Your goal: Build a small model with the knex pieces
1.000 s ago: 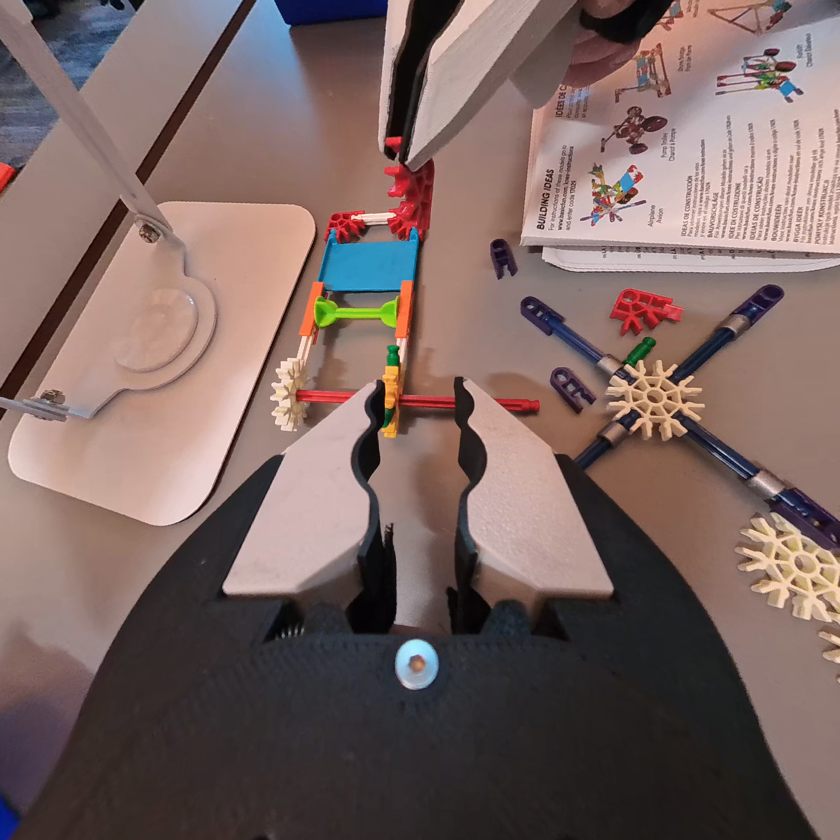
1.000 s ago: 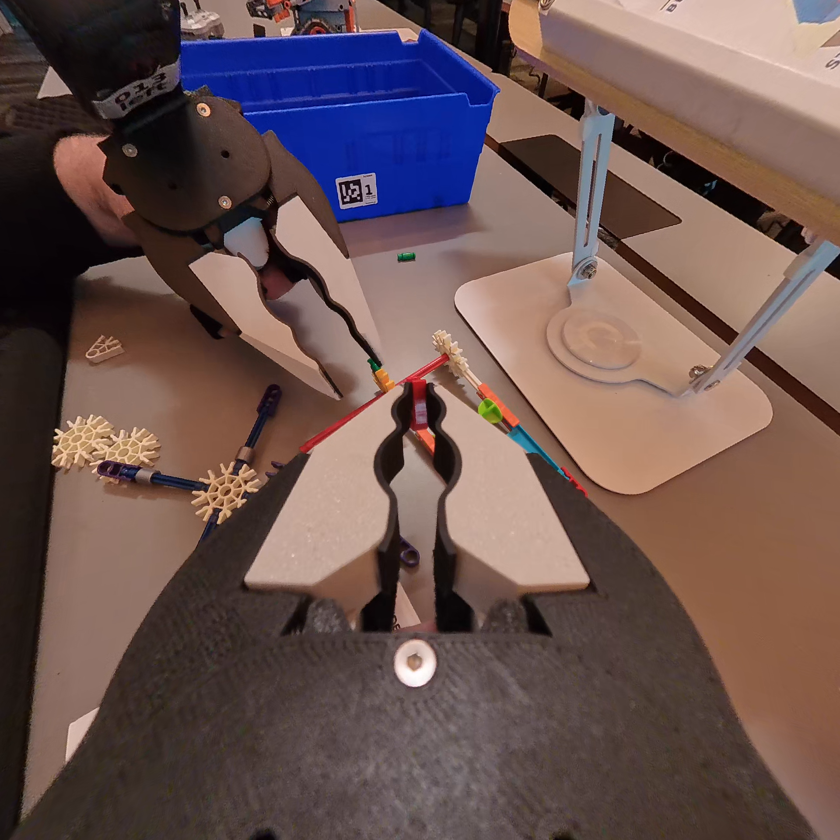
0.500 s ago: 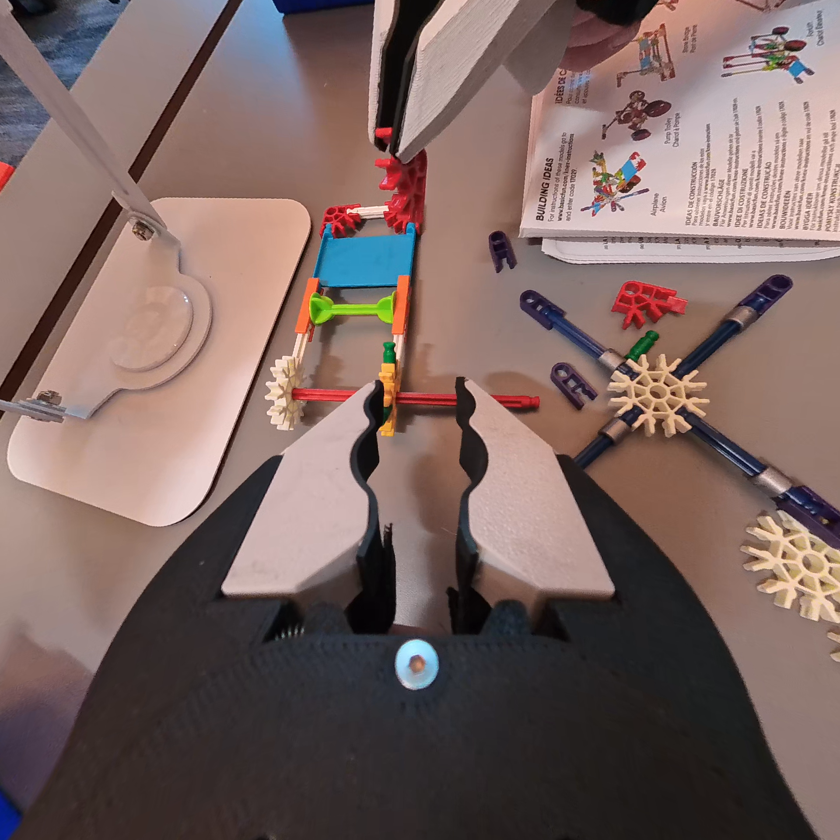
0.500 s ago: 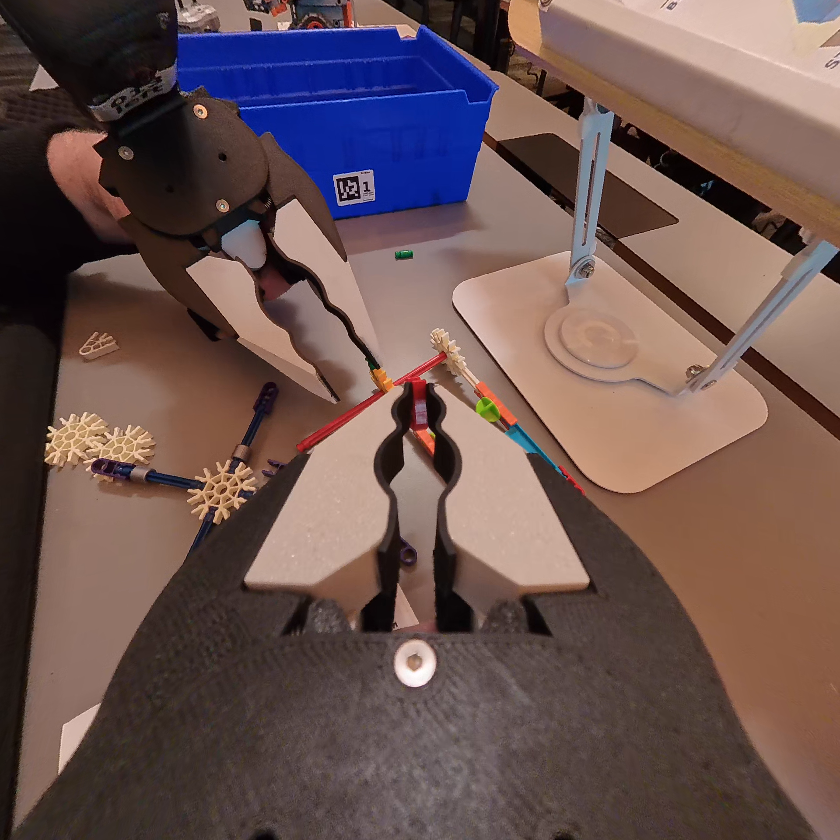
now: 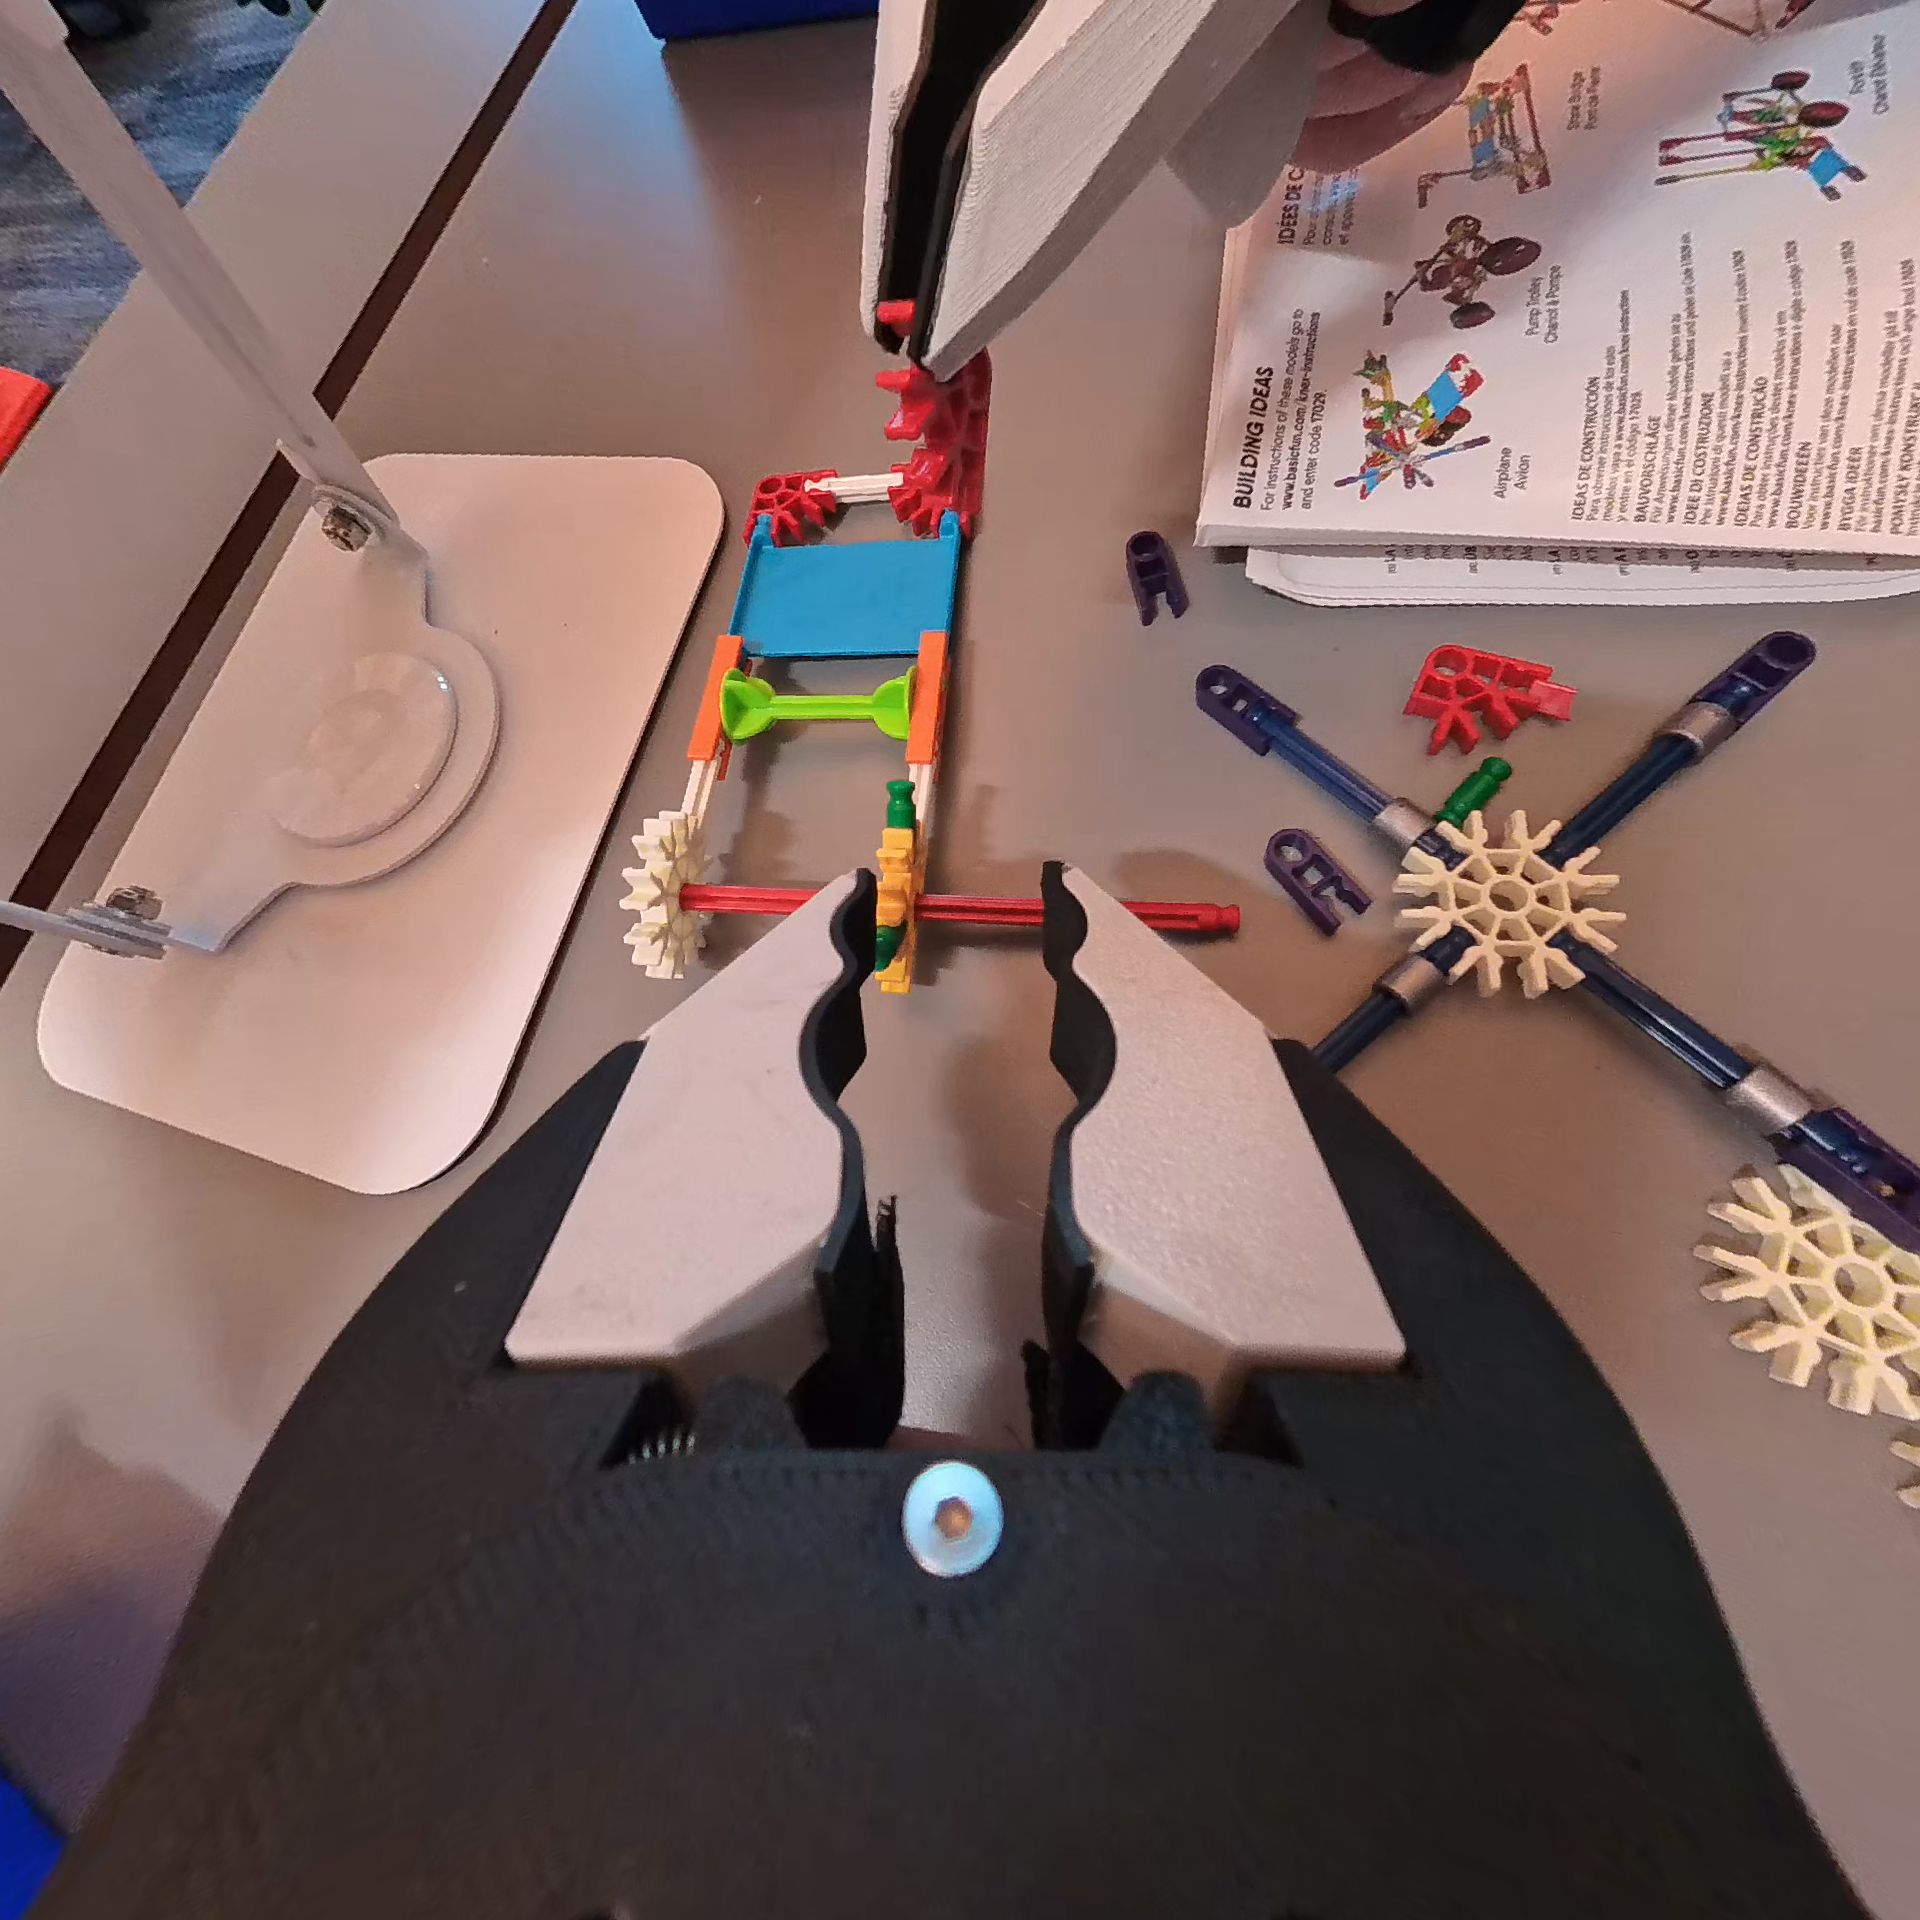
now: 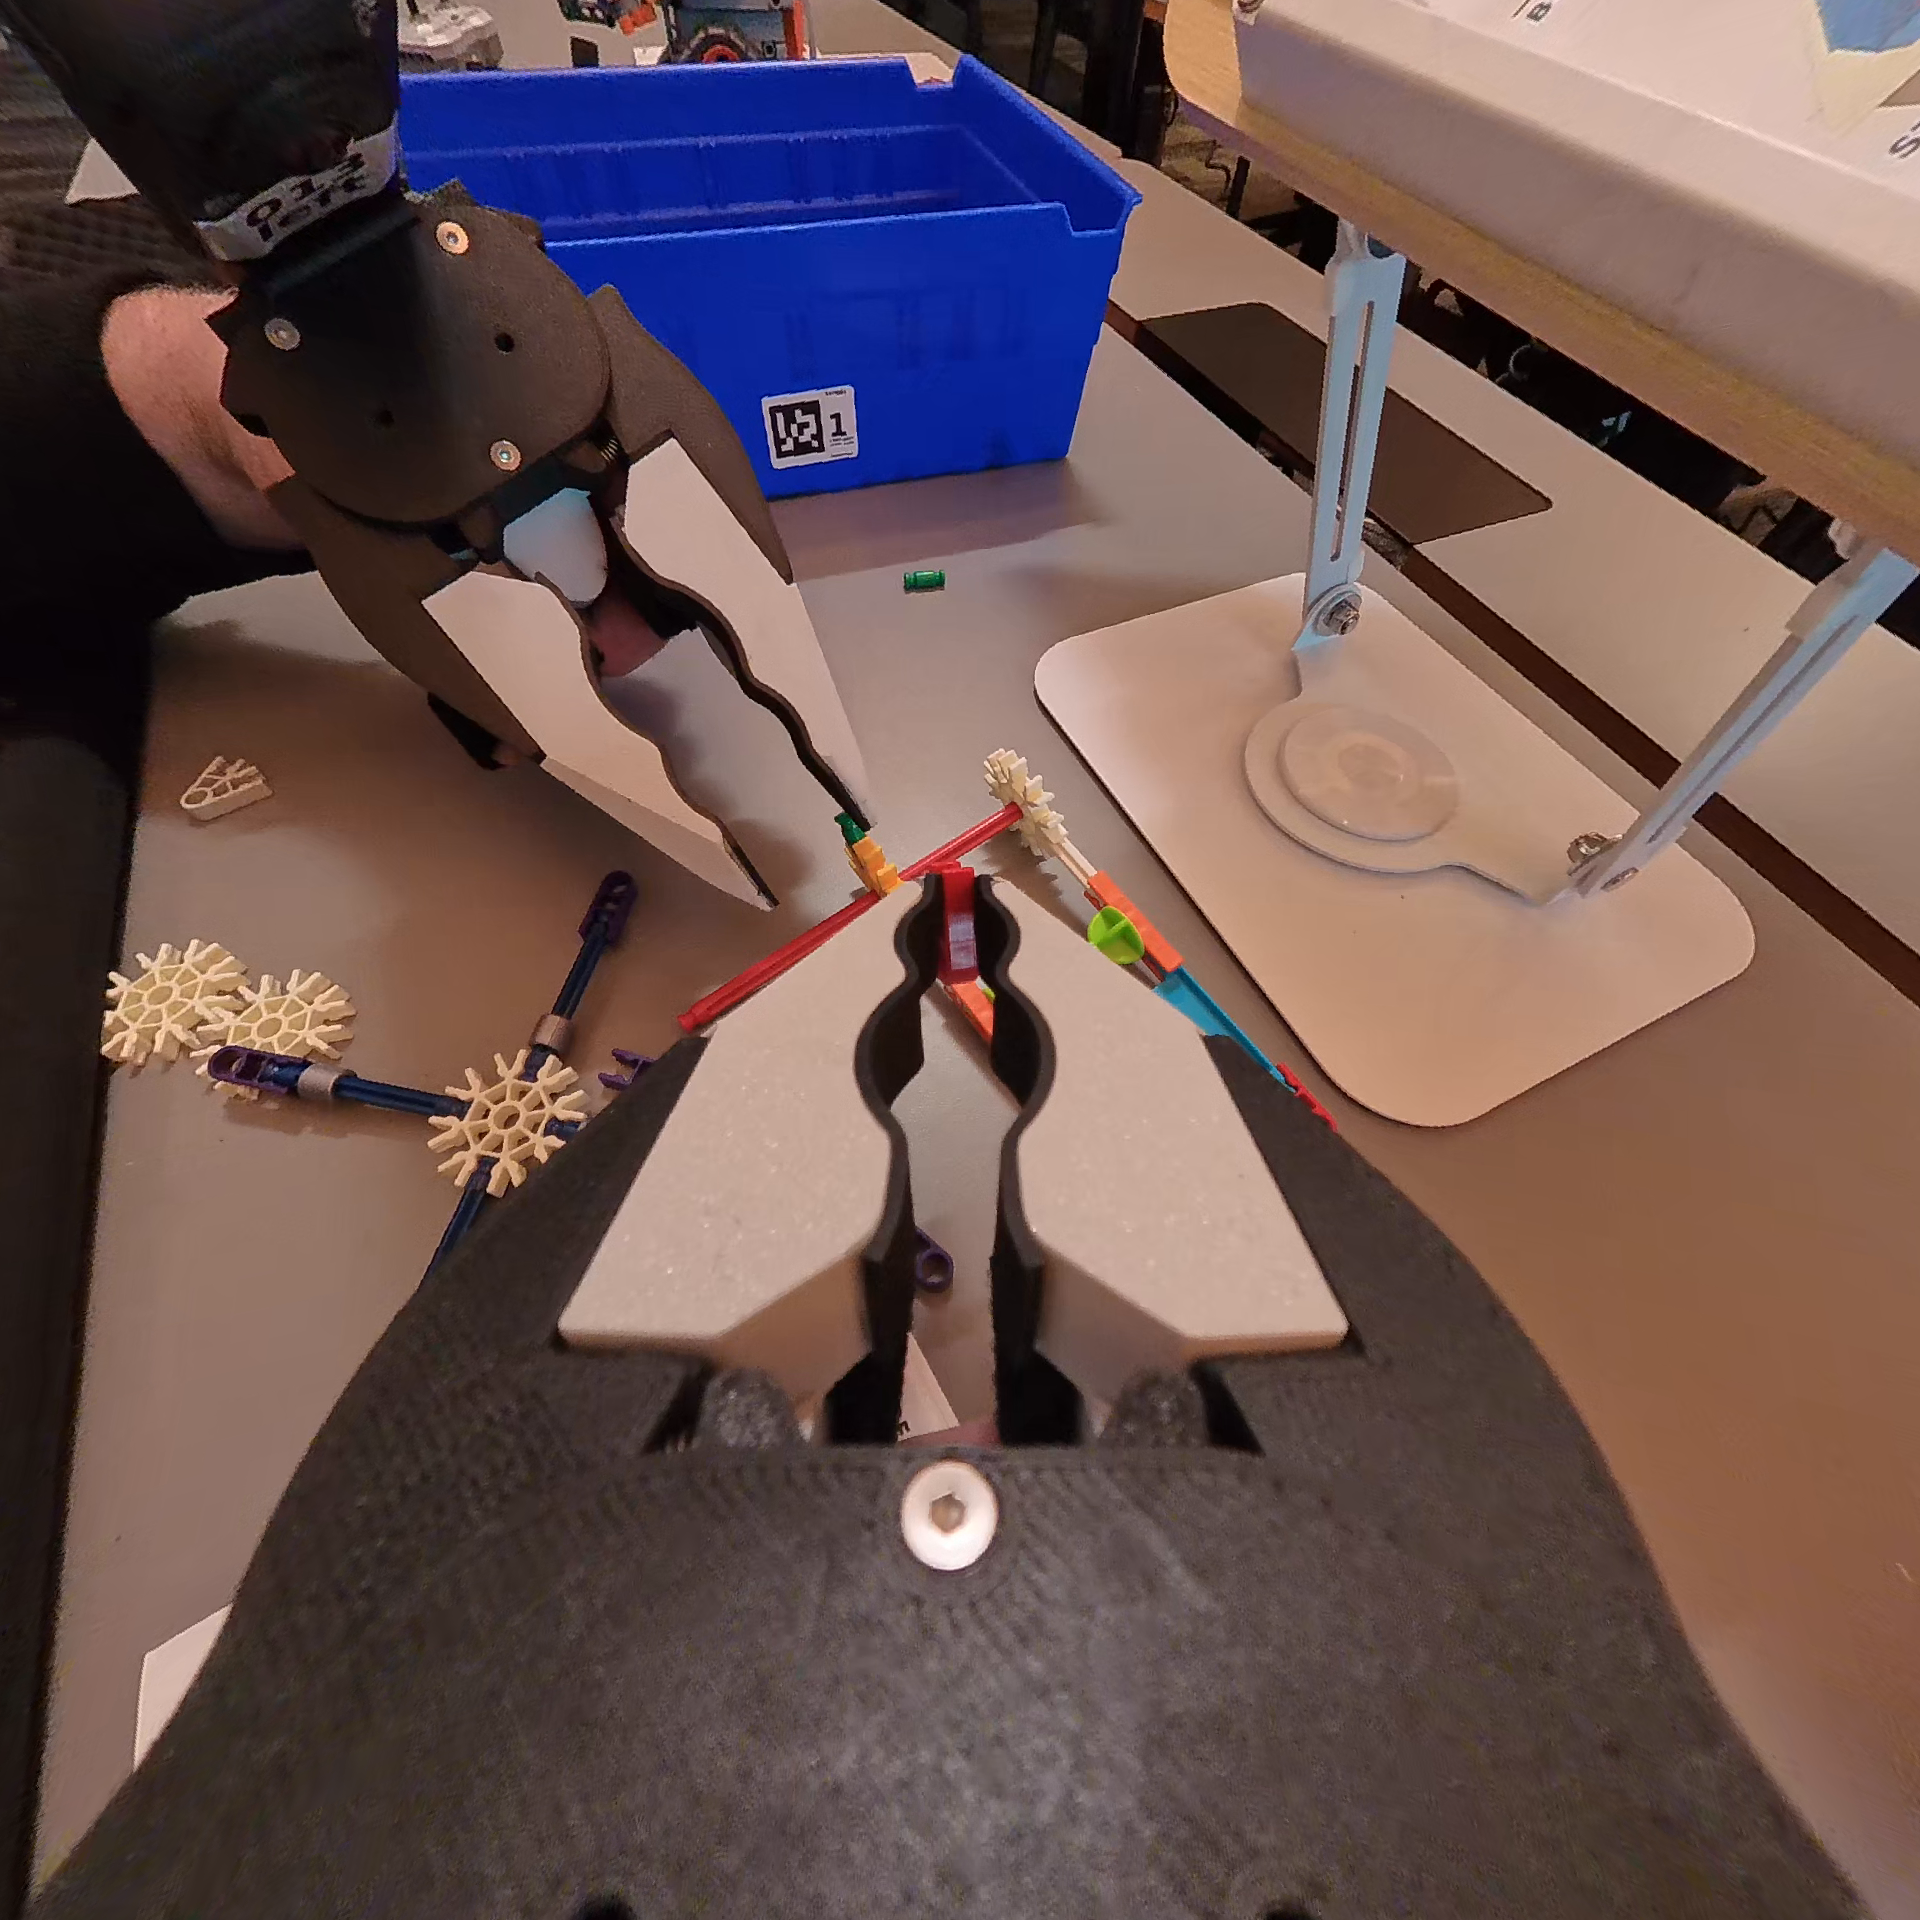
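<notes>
while right gripper pinches red rod | left gripper fingers spread | booklet bears print

Grey table; white shelf beyond

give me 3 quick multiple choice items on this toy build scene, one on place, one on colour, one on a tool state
1. Where is the booklet relative to the model, in the left wrist view?
A left
B right
C under it

2. What colour is the model's flat panel?
A blue
B yellow
C black

3. How is the right tool?
A wide open
B out of view
C shut on a red piece

Answers: 1 B, its pages lie right of the frame. 2 A, the panel is blue. 3 C, both fingers pinch the piece.
</notes>
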`<action>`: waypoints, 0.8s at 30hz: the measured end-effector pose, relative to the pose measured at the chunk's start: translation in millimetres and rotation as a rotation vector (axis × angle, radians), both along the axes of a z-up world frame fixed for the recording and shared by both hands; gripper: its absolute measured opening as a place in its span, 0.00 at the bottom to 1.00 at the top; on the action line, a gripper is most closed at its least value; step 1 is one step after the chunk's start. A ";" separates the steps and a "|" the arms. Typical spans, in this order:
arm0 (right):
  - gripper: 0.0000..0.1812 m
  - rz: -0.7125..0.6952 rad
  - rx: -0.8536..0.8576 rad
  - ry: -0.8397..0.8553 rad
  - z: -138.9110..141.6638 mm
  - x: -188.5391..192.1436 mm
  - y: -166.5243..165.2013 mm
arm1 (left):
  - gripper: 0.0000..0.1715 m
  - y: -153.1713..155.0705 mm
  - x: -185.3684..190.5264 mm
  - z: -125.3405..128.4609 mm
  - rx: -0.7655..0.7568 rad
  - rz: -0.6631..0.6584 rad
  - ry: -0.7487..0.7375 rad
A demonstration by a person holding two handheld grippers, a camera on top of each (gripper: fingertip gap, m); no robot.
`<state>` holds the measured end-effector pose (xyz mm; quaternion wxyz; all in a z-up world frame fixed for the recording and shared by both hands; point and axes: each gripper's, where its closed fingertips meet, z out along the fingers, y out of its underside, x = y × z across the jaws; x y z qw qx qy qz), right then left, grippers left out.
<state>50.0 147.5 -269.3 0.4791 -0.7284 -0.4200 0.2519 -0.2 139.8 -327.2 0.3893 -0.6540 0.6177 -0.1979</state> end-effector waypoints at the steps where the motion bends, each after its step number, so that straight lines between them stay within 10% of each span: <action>1: 0.02 0.000 0.000 0.000 0.0 0.0 0.1 | 0.17 0.0 0.0 0.1 0.001 0.001 0.000; 24: 0.02 -0.045 -0.139 0.266 13.5 -14.7 7.5 | 0.21 -1.1 26.2 57.9 0.457 0.044 -0.090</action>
